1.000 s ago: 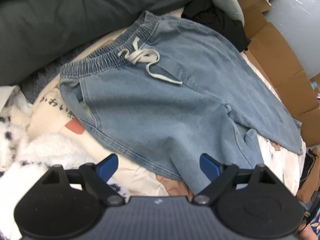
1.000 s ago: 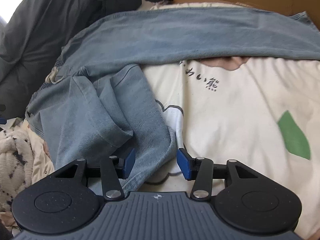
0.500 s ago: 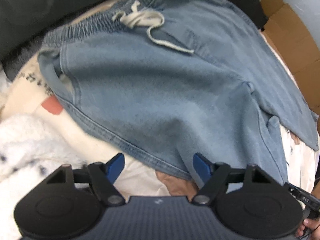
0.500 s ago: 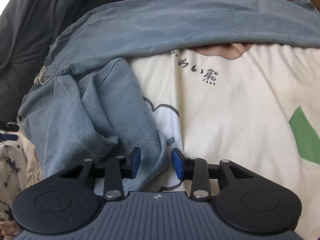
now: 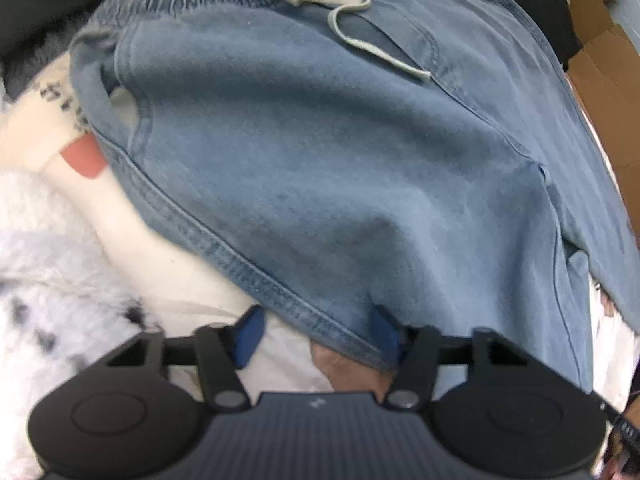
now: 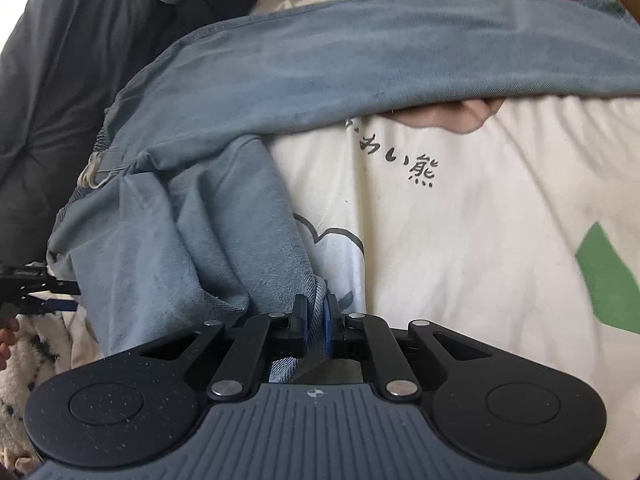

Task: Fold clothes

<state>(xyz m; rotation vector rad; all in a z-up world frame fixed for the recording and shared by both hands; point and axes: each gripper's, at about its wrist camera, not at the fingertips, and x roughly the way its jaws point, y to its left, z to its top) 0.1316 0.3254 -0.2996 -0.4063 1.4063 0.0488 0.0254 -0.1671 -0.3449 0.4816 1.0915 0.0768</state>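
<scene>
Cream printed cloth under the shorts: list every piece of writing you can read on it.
"わい熊": black characters on the cream cloth, right wrist view; an earlier character is hidden under the denim shorts.
Black characters at the cloth's left edge, left wrist view: too blurred to read.
No writing on the shorts.

The left gripper (image 5: 316, 334), jaws just closing, straddles the hem of the denim shorts (image 5: 320, 152) on the cream sheet (image 5: 160, 264).

Left view blurred. Denim shorts (image 5: 340, 168) hide right pad of left gripper (image 5: 318, 334); waistband cut off at far edge. Cream sheet (image 6: 460, 240) partly covered.
</scene>
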